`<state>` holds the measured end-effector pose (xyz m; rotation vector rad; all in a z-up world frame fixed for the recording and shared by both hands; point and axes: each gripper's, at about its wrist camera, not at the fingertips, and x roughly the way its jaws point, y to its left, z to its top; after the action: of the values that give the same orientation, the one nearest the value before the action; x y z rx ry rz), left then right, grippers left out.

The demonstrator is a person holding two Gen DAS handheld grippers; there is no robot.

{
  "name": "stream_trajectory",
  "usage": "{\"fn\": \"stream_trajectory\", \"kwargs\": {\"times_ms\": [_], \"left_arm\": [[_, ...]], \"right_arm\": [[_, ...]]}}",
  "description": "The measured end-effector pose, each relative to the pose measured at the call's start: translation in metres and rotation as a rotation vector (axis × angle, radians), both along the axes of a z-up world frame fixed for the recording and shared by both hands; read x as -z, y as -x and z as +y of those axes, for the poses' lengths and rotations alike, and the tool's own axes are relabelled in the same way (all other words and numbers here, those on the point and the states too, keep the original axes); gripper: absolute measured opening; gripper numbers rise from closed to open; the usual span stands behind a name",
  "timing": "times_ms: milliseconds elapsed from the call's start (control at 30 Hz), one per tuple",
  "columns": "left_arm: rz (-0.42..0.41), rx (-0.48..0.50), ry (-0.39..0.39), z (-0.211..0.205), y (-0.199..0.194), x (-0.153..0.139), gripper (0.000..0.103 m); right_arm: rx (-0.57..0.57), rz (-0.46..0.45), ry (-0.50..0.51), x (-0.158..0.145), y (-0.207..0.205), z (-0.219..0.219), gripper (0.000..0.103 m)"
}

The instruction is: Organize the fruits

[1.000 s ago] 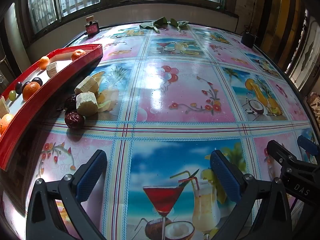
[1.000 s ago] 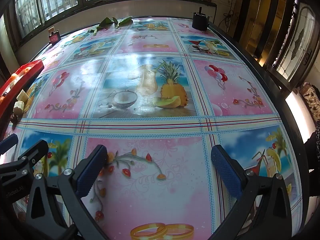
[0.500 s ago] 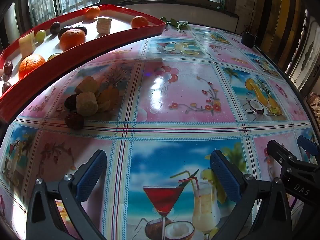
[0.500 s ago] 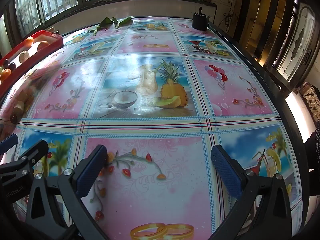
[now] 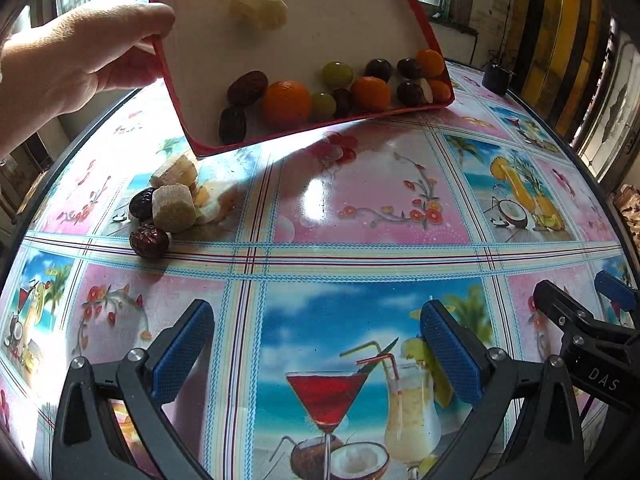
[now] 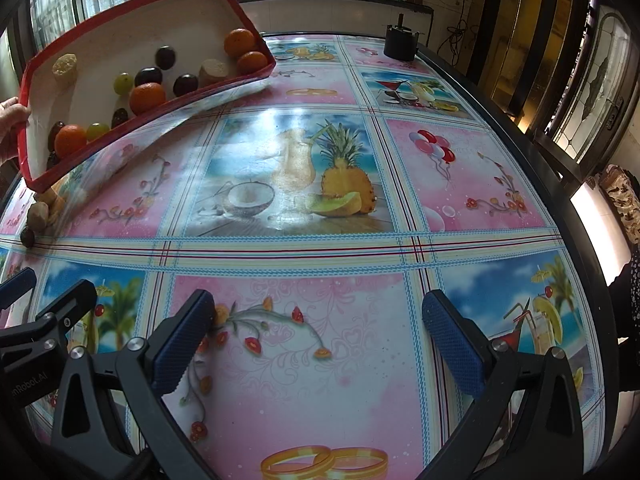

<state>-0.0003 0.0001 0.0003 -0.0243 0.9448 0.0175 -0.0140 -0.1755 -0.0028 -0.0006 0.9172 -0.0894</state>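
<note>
While a hand tilts the tray, fruit pools.

The left hand-held gripper is wide open, with its two blue fingers far apart and nothing between them. The right hand-held gripper is wide open too, and it holds nothing. A bare hand reaches in from the left side, with its thumb on top and its fingers curled under, pinching something by the edge.
</note>
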Motion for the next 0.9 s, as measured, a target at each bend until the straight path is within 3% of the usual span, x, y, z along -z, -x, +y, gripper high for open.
{"fn": "stream_trajectory", "kwargs": {"times_ms": [900], "left_arm": [[0.000, 0.000, 0.000, -0.0030, -0.0020, 0.0006, 0.103]], "right_arm": [[0.000, 0.000, -0.001, 0.0003, 0.0011, 0.0006, 0.103]]}}
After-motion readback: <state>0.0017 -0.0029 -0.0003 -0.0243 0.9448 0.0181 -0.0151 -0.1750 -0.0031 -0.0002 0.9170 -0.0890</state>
